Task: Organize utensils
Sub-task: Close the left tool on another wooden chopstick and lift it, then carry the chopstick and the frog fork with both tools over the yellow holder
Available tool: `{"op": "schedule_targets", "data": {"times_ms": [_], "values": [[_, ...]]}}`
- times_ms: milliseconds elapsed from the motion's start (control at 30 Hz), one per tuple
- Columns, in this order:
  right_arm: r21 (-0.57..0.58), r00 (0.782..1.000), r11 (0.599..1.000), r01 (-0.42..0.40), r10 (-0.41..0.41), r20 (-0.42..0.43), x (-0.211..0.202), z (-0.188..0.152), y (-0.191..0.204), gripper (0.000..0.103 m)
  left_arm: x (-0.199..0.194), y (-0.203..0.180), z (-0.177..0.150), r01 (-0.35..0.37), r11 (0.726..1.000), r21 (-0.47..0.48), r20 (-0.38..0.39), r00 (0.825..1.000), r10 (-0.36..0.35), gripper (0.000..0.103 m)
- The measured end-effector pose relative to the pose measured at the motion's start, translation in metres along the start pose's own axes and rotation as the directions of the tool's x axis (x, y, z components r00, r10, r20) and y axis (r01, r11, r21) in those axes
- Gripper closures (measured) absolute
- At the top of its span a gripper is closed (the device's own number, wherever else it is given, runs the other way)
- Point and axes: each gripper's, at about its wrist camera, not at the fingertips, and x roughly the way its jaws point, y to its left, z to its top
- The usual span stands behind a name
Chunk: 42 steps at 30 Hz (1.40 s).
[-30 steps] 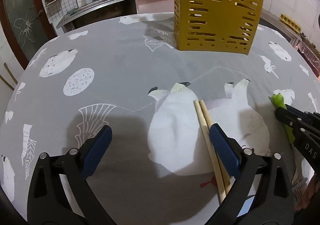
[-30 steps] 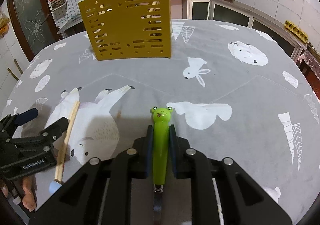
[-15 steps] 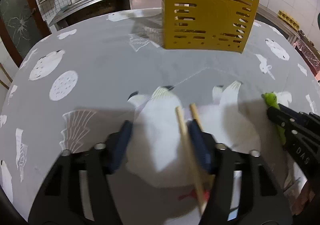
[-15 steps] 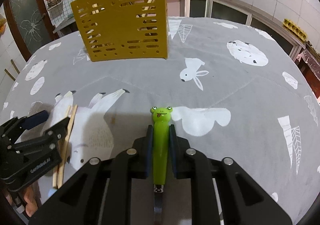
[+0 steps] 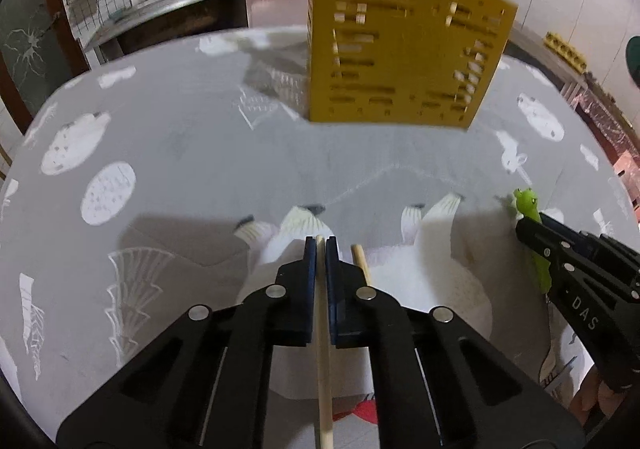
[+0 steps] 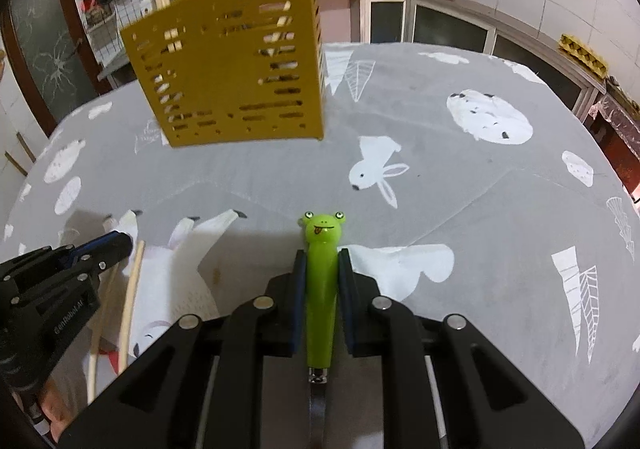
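Now the left gripper [image 5: 320, 245] is clamped on one pale chopstick [image 5: 322, 329], its blue pads [image 5: 309, 261] pressed against either side of the stick, which runs back between the black arms toward the camera. Just to the right of that gripper lies a second chopstick [image 5: 360, 263], flat on the grey tablecloth [image 5: 192, 153] and partly hidden by the right-hand finger. From the right wrist view both sticks show side by side at the near left of the cloth, over a white animal print.

Meanwhile the right gripper [image 6: 322, 269] is closed on the green frog-headed utensil [image 6: 321, 281], the frog face poking forward past the fingertips and a metal shaft trailing back under the arms; what kind of utensil it is cannot be told. It sits near the front edge of the cloth, well to the right of the chopsticks.

Toward the far side of the tablecloth stands the yellow slotted utensil holder [image 6: 236, 69], upright, with several chopsticks already sticking out of its top
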Motion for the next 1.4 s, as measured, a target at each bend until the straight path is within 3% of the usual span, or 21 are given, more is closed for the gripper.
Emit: {"op": "schedule_targets", "data": {"times_ms": [233, 500, 800, 1067, 1167, 1367, 1400], "values": [[0.040, 0.989, 0.998, -0.044, 0.038, 0.144, -0.036, 0.010, -0.008, 0.087, -0.047, 0.007, 0.012, 0.055, 0.998, -0.010, 0.173, 0.984, -0.052, 0.099], [0.040, 0.944, 0.996, -0.074, 0.057, 0.325, -0.072, 0.024, -0.009, 0.087, -0.102, 0.019, 0.031, 0.072, 0.997, -0.013, 0.368, 0.928, -0.062, 0.099], [0.010, 0.865, 0.998, -0.064, 0.051, 0.500, -0.105, 0.037, 0.002, 0.087, -0.144, 0.033, 0.041, 0.043, 0.998, -0.039, 0.555, 0.832, -0.014, 0.099], [-0.024, 0.812, 0.997, -0.078, 0.078, 0.579, -0.138, 0.082, 0.012, 0.087, -0.172, 0.028, 0.079, 0.052, 0.999, -0.014, 0.636, 0.771, -0.031, 0.099], [-0.029, 0.797, 0.996, -0.083, 0.083, 0.599, -0.147, 0.104, 0.013, 0.087, -0.187, 0.021, 0.106, 0.063, 0.998, -0.002, 0.671, 0.740, -0.046, 0.099], [-0.039, 0.758, 0.995, -0.088, 0.092, 0.646, -0.158, 0.155, 0.018, 0.087, -0.216, -0.001, 0.173, 0.049, 0.999, 0.011, 0.786, 0.617, -0.038, 0.099], [-0.038, 0.753, 0.995, -0.090, 0.093, 0.651, -0.156, 0.165, 0.018, 0.087, -0.216, -0.004, 0.180, 0.052, 0.999, 0.016, 0.796, 0.604, -0.044, 0.099]]}}
